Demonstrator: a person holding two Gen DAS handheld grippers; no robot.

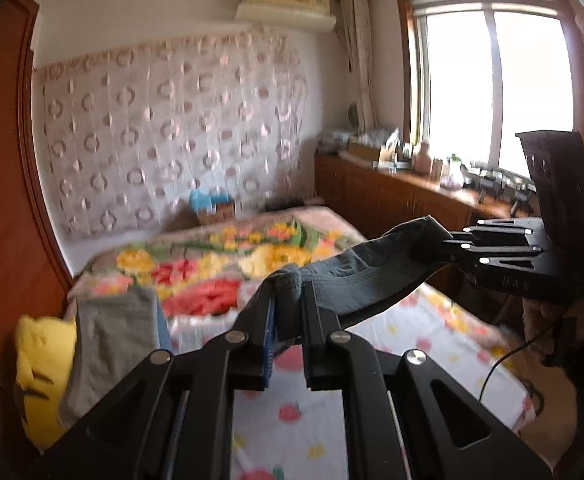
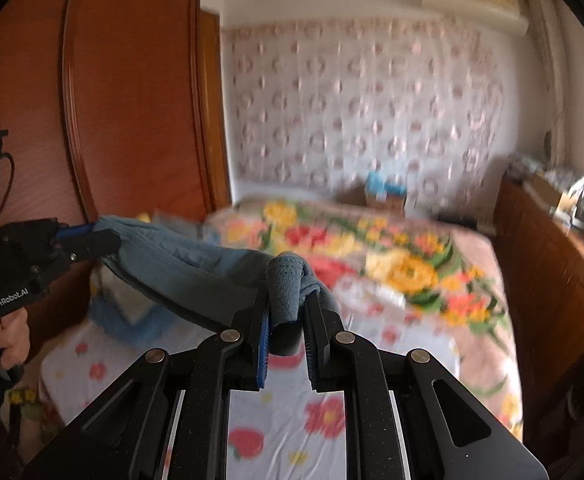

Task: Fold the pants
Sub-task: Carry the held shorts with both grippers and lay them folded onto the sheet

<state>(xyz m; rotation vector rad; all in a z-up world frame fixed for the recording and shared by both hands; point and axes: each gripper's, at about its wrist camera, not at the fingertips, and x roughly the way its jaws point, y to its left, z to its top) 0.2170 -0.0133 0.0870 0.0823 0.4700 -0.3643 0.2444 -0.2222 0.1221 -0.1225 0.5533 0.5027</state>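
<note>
Hanging in the air above the bed (image 1: 332, 420), the grey-blue pants (image 1: 356, 280) are stretching between both tools — the left gripper (image 1: 287, 300) is pinching one bunched end with narrow jaws, and the right gripper (image 2: 287, 312) is clamping the other end just as tightly.

- The pants (image 1: 356, 276) are grey-blue ribbed fabric, lifted clear above the bed.
- They hang as a band stretched between two pinched ends, sagging slightly in the middle.
- Each end bunches into a small wad.
- The cloth looks doubled over, though blur makes the layers hard to count.
</note>
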